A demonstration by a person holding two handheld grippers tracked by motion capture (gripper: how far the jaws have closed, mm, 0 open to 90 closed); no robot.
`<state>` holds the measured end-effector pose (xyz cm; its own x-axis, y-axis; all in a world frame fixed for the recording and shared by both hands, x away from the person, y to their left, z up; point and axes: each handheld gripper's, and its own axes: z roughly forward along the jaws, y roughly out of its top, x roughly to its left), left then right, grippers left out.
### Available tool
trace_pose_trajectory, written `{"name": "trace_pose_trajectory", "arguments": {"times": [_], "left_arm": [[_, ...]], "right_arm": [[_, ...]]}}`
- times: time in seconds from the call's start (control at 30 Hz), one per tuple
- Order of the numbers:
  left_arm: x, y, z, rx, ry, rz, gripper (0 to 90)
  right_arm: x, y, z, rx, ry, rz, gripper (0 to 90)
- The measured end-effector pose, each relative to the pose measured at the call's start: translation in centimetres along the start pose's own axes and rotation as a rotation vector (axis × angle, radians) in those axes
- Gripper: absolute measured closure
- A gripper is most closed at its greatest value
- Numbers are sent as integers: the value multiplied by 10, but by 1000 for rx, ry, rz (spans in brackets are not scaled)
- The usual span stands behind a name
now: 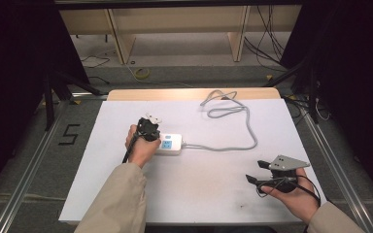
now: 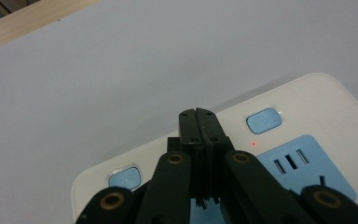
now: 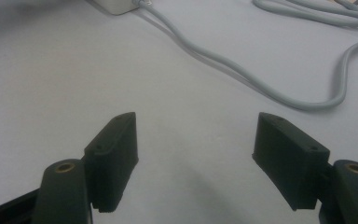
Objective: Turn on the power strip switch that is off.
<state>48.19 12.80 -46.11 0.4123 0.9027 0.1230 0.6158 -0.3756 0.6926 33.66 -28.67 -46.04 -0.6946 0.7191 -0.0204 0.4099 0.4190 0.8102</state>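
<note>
Left gripper view: left gripper (image 2: 200,114) jaws pressed together, tips over the white power strip (image 2: 307,100), a blue button (image 2: 264,120) just beside them. Right gripper (image 3: 196,140) jaws stand wide apart, empty, above the worktop (image 3: 51,79); no legible writing.

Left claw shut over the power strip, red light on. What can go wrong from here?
1. The shut left claw sits between the two blue buttons of the power strip; a slight slip could press the wrong one or miss both.
2. Nothing steadies the strip: the open right claw is well away, so a push may slide it.
3. The grey cable lies looped and could drag.
</note>
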Motion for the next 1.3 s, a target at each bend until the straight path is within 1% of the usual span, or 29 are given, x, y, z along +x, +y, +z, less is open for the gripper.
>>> {"name": "trace_pose_trajectory", "arguments": {"times": [0.03, 0.07, 0.23, 0.37, 0.43, 0.67, 0.77, 0.87, 1.0, 1.17, 1.23, 1.3], "left_arm": [[1, 0, 0, 4, -5, -2, 900], [1, 0, 0, -1, -6, -8, 900], [-1, 0, 0, 3, 6, 10, 900], [0, 0, 0, 4, 1, -2, 900], [0, 0, 0, 5, 2, 2, 900], [0, 1, 0, 11, 2, -8, 900], [-1, 1, 0, 16, 7, -2, 900], [-1, 2, 0, 17, 8, -8, 900], [-1, 2, 0, 23, 10, -5, 900], [-3, 4, 1, 32, 20, 7, 900], [-3, 4, 1, 31, 17, 0, 900], [-3, 4, 1, 32, 16, 1, 900]], "right_arm": [[0, 0, 0, 0, 0, 0, 311], [0, 0, 0, 1, 0, 0, 311], [0, 0, 0, 1, 0, -1, 311], [0, 0, 0, 1, 1, -2, 311], [0, 1, 0, 2, 1, -3, 311], [1, 1, 1, 0, 3, -6, 310], [1, 2, 1, 1, 3, -7, 310], [1, 2, 1, 2, 3, -7, 309], [1, 2, 1, 0, 3, -9, 309], [1, 2, 0, 0, 1, -11, 308], [1, 2, 0, -1, 1, -10, 308], [1, 2, 0, -2, 1, -12, 308]]}}
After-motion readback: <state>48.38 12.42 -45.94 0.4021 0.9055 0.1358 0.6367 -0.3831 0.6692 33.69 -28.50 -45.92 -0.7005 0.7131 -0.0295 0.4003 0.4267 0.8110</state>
